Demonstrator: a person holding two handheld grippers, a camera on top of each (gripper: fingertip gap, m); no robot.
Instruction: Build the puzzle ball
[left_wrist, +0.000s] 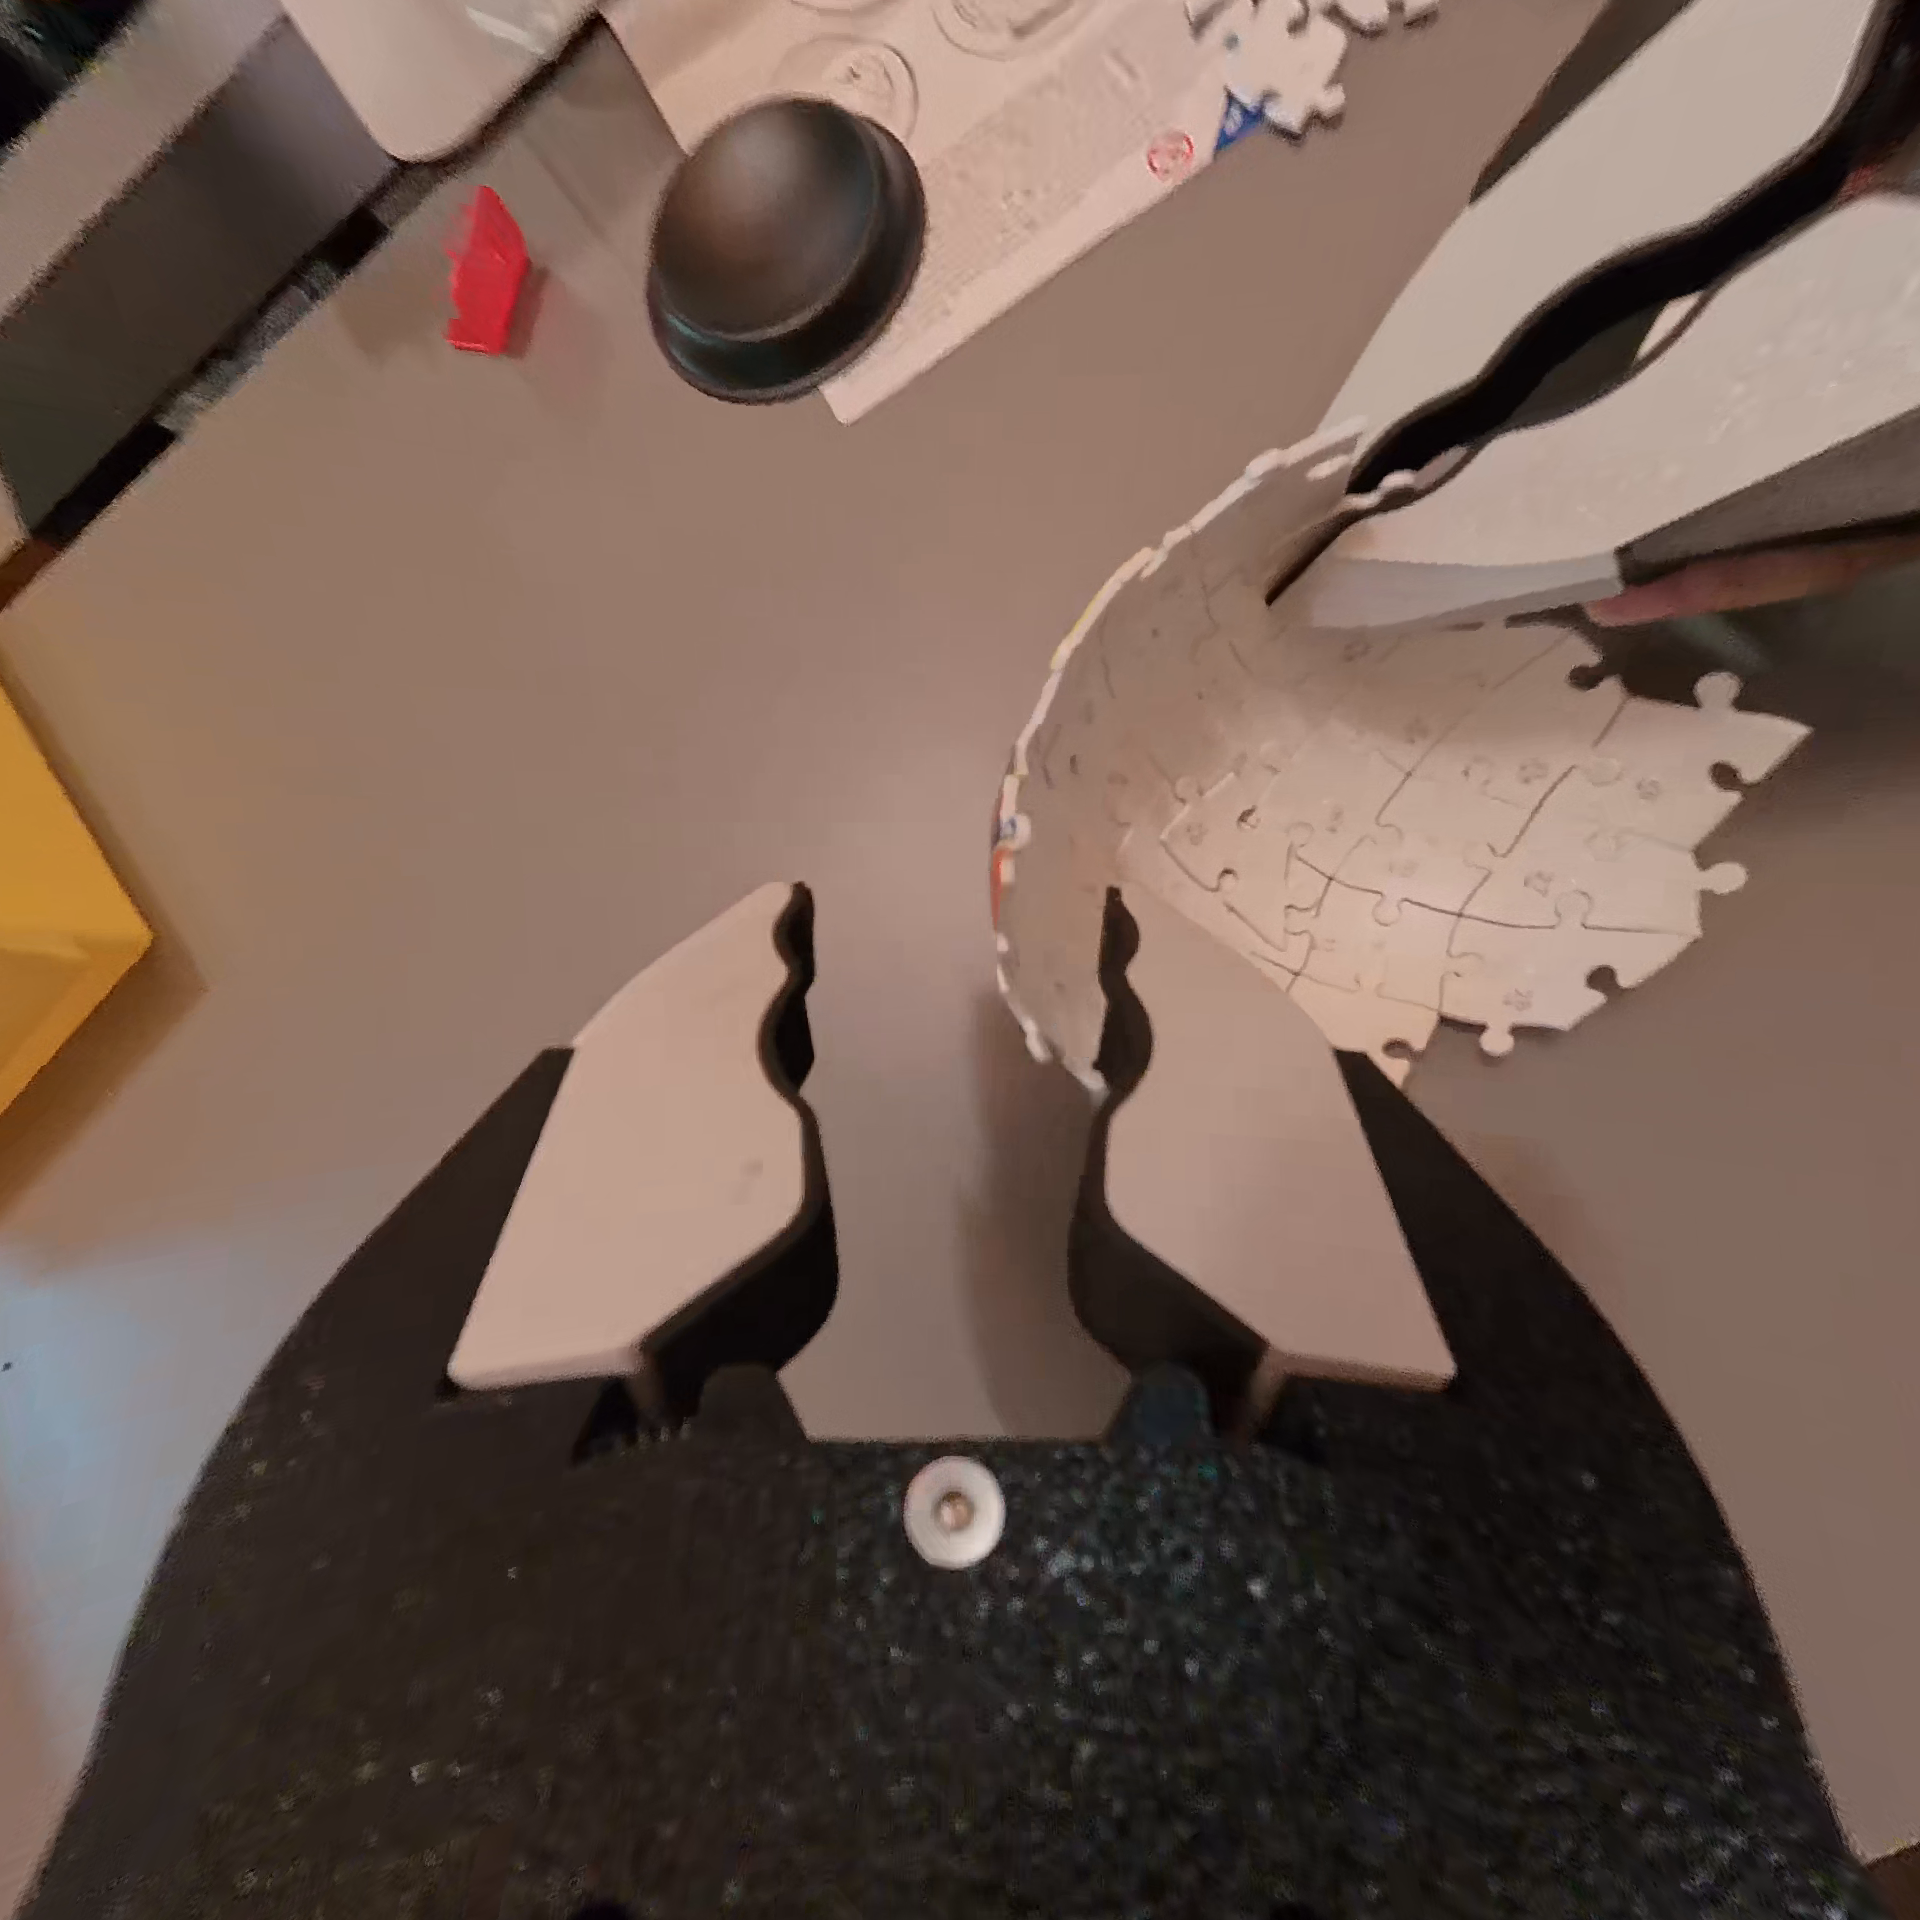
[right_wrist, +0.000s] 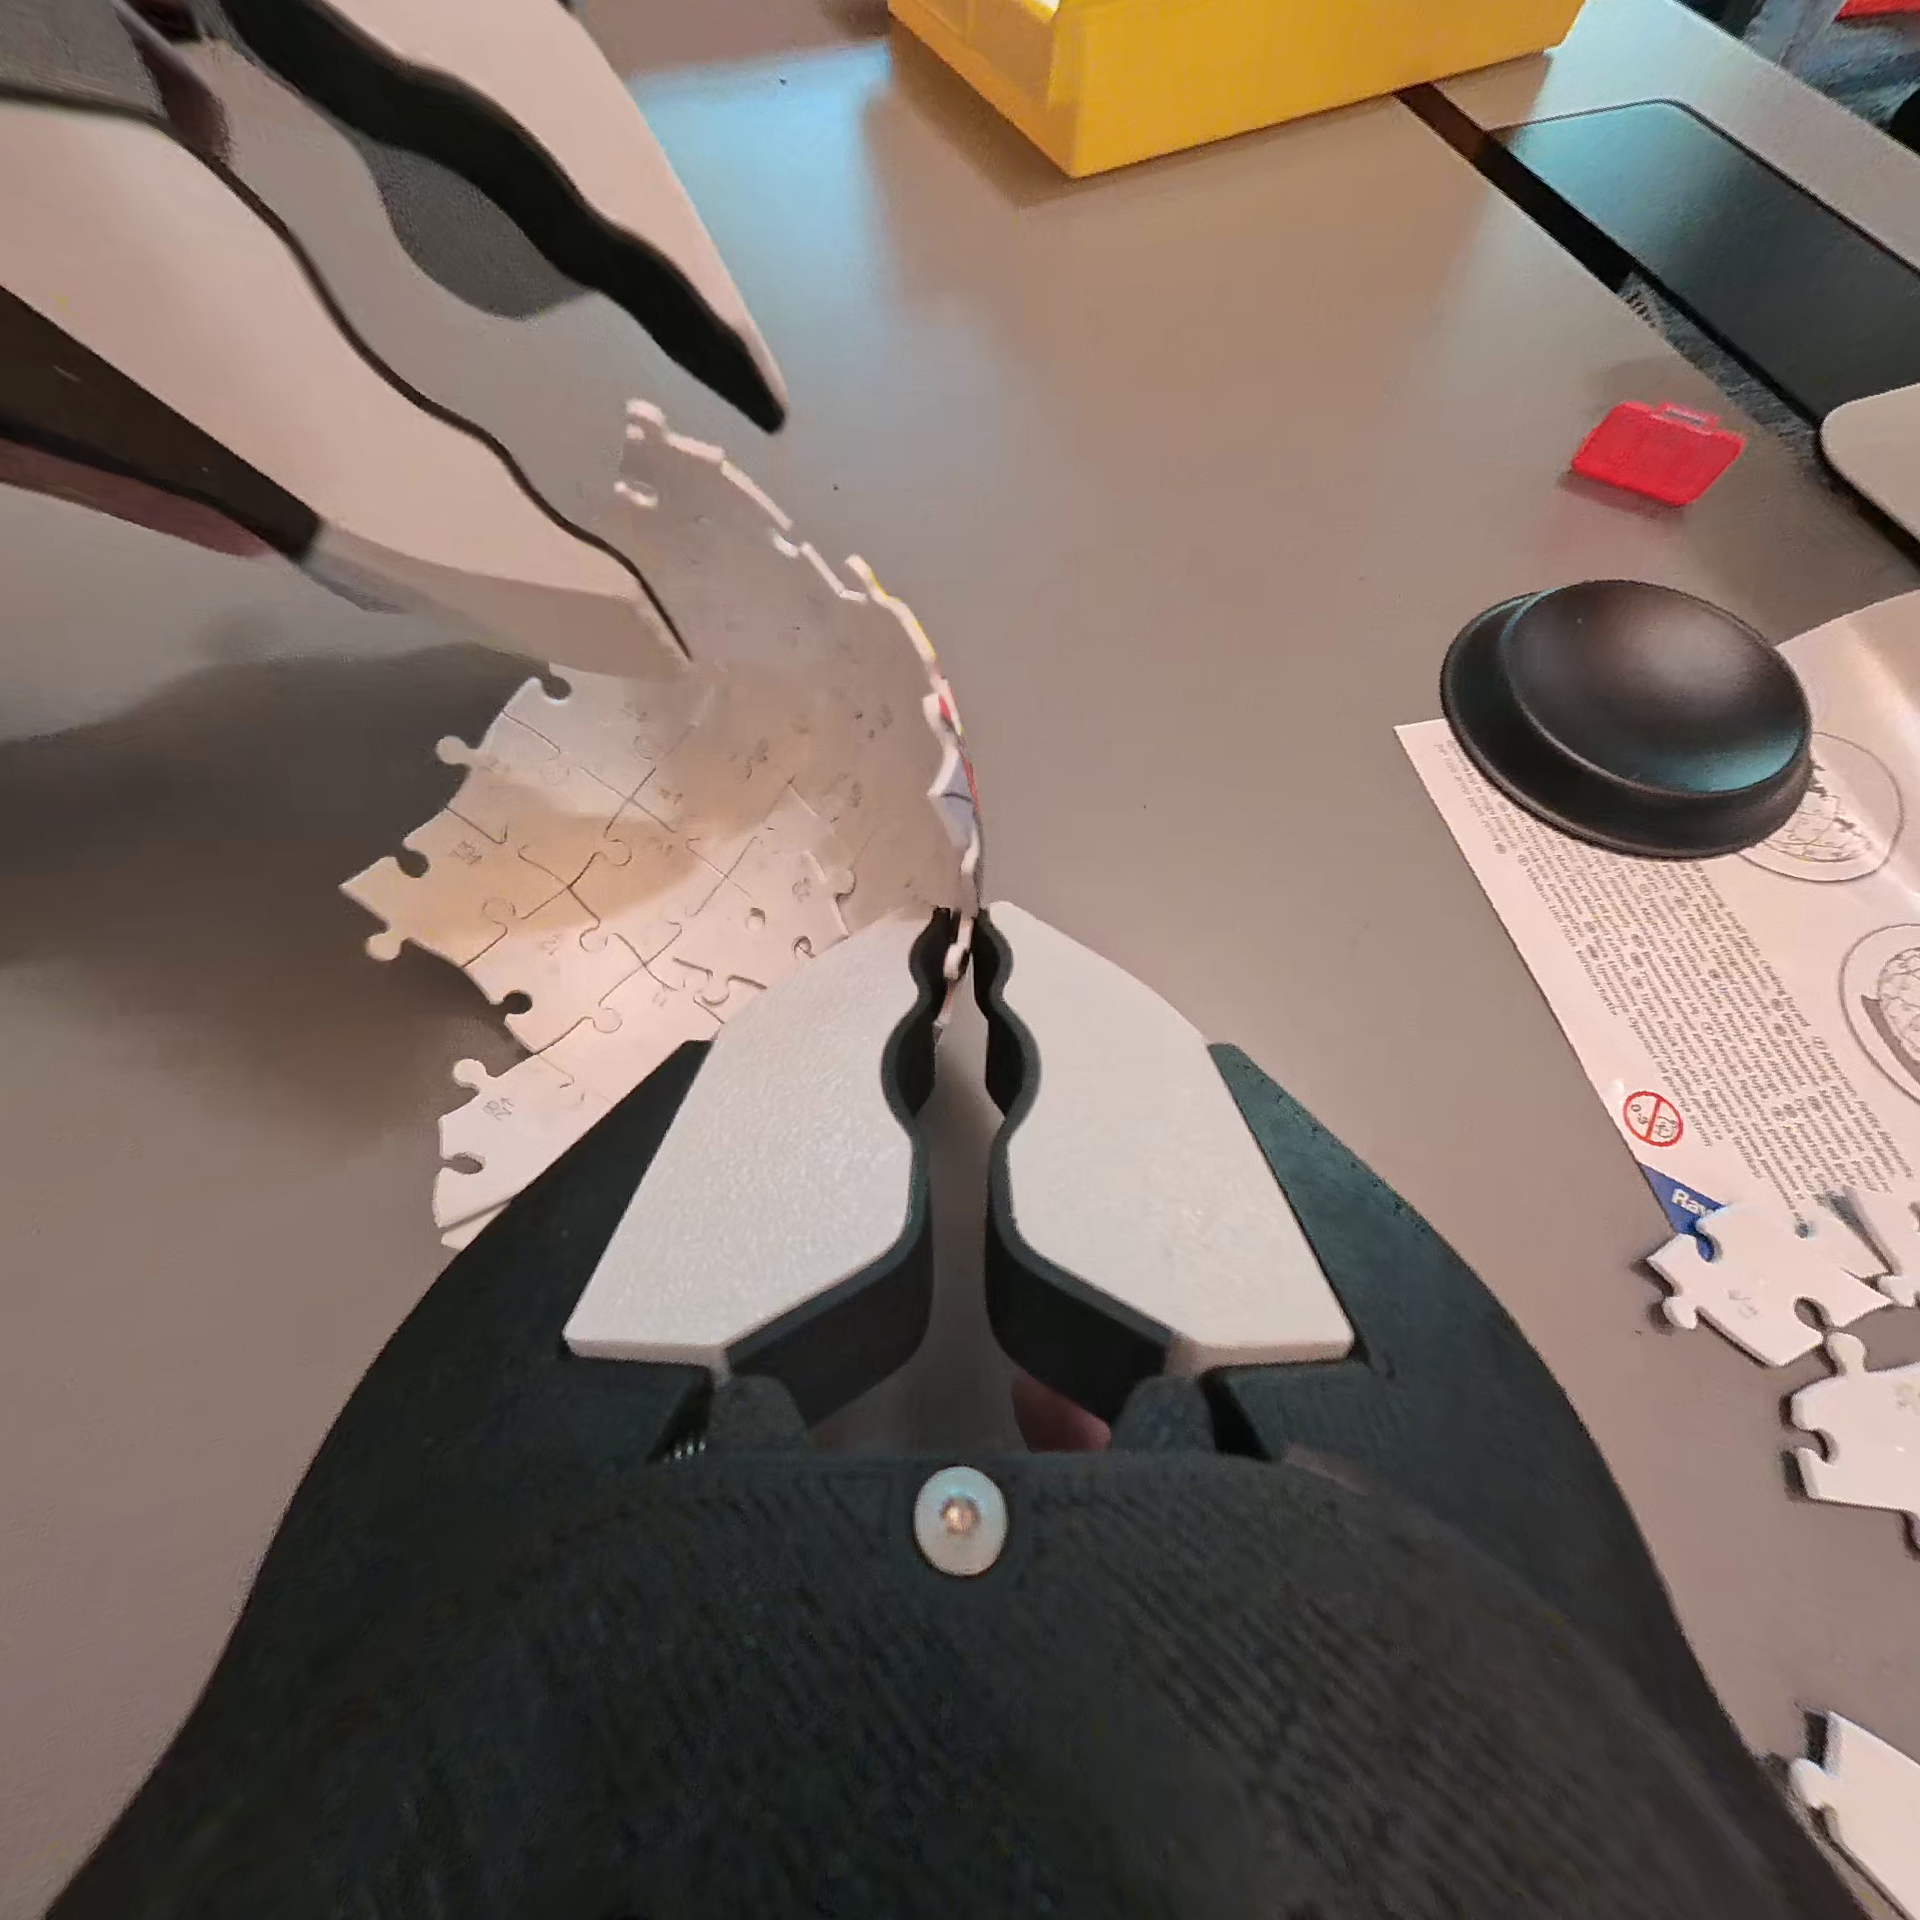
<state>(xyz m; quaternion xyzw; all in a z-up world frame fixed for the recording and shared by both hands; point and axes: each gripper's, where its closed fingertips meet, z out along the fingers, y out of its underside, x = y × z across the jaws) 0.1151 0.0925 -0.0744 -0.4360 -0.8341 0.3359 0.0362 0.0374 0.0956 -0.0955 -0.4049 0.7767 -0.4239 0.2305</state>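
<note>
A partly built puzzle ball shell (left_wrist: 1403, 831), a white curved bowl of joined pieces with colour on its outer side, rests on the grey table (left_wrist: 520, 675). My left gripper (left_wrist: 956, 914) is open and straddles the shell's upright wall, with its right finger inside the bowl. My right gripper (right_wrist: 961, 935) is shut on the shell's rim (right_wrist: 727, 810). In the left wrist view the right gripper (left_wrist: 1340, 499) reaches in from the upper right. In the right wrist view the left gripper (right_wrist: 727, 530) reaches in from the upper left.
A black domed stand (right_wrist: 1631, 717) sits on a printed instruction sheet (right_wrist: 1621, 987). Loose white puzzle pieces (right_wrist: 1766, 1288) lie at the right. A small red object (right_wrist: 1657, 452) and a yellow box (right_wrist: 1226, 73) stand farther back. A dark flat device (right_wrist: 1714, 208) lies at the far right. The small red object (right_wrist: 1657, 452) is about 25 centimeters from both grippers' fingertips. It is also in sight in the left wrist view (left_wrist: 498, 269).
</note>
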